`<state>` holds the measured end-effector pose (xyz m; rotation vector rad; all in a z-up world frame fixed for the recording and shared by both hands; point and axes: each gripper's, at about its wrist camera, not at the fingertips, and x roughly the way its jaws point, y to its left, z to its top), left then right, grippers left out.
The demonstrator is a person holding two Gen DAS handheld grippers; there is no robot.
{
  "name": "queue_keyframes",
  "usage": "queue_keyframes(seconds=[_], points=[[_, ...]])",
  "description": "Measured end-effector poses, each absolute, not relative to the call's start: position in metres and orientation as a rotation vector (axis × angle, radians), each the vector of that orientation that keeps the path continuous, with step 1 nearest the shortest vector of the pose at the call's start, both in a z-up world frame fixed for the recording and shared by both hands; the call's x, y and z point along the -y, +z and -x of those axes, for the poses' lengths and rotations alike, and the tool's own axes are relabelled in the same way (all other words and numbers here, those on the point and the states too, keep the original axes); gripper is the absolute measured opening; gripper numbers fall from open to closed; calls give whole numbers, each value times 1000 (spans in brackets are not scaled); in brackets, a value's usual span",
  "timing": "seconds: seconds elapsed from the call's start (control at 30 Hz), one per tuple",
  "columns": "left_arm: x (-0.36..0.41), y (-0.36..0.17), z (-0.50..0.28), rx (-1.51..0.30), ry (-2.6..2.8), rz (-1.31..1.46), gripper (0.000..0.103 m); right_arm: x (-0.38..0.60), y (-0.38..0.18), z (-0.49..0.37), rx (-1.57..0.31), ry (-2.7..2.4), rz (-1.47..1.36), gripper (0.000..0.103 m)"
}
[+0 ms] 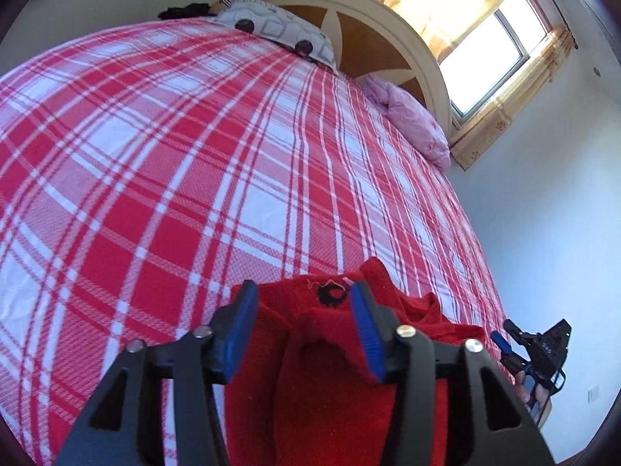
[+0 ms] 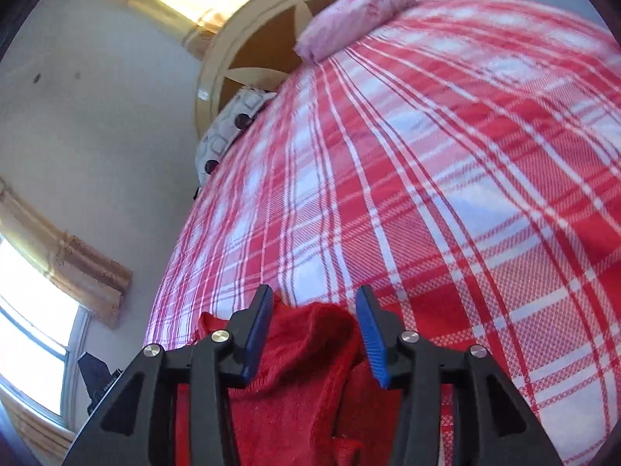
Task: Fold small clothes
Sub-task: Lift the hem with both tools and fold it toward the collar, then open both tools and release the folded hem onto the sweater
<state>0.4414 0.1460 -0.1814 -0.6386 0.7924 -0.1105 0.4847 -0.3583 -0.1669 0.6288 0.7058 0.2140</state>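
Below, my left gripper point(image 1: 304, 303) and right gripper point(image 2: 314, 310) stand parted, pads clear of the red knit garment point(image 1: 322, 388) at the plaid bed's point(image 1: 155, 155) near edge.

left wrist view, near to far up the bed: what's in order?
Left tongs → red garment → plaid bedspread → patterned pillow → headboard
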Motion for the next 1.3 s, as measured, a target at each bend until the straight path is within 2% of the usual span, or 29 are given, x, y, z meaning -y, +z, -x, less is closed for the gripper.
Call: queue_keyframes(seconds=[0.2,0.4,0.6,0.83,0.93,1.0,1.07,1.3], points=[[-141,-180,-427,-794,-70,590,55,322,-146,-459,-683,250,-462,60],[-119,-188,-406,-859,-58,490,55,272,-155,-426,-767,199,-212,60],[-118,-186,-350,-833,-82,456,55,294,-165,-366,-803,234,-254,60],[-103,-197,-309,-853,-82,349,55,301,-172,-316,-834,187,-145,59],[-99,-200,-302,-849,-89,355,55,293,-184,-312,-872,188,-130,40],[-99,-205,-303,-866,-74,361,55,289,-194,-312,-905,180,-116,20],[-100,-211,-304,-899,-53,365,57,285,-199,-309,-915,159,-91,11],[-89,-215,-293,-886,-28,271,60,293,-207,-308,-959,140,-105,8]])
